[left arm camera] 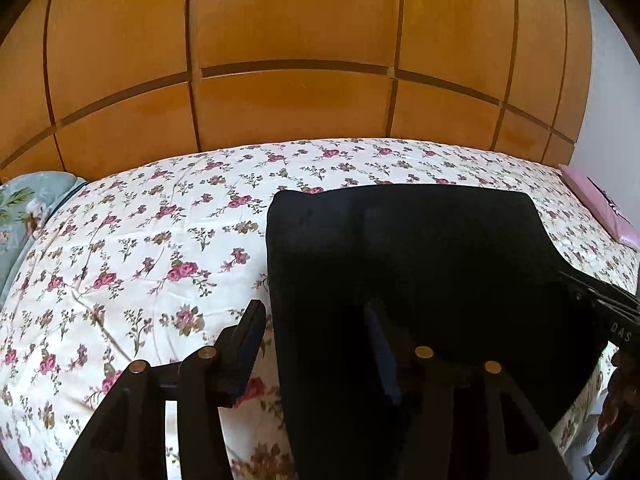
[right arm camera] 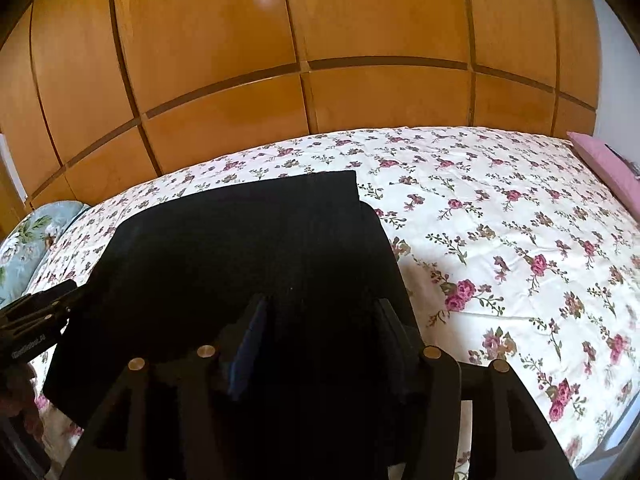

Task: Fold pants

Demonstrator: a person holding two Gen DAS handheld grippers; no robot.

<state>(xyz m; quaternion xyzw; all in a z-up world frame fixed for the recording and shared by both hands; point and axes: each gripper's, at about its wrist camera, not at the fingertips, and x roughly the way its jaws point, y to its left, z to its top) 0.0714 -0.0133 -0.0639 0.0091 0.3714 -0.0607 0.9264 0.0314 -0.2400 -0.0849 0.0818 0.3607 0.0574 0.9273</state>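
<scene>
Left gripper (left arm camera: 316, 344) and right gripper (right arm camera: 324, 340) both spread, angled downward.

The near edge of the black pants (left arm camera: 400, 264) is hidden behind the tongs' black frames. A pink item (left arm camera: 600, 208) and a floral pillow (right arm camera: 24, 248) are cut off by picture edges.

We see the black pants (right arm camera: 248, 248) folded flat on the floral bedspread (right arm camera: 500, 220). Right gripper (right arm camera: 320, 320) jaws stand apart over the near edge. Left gripper (right arm camera: 36, 316) at frame left.
</scene>
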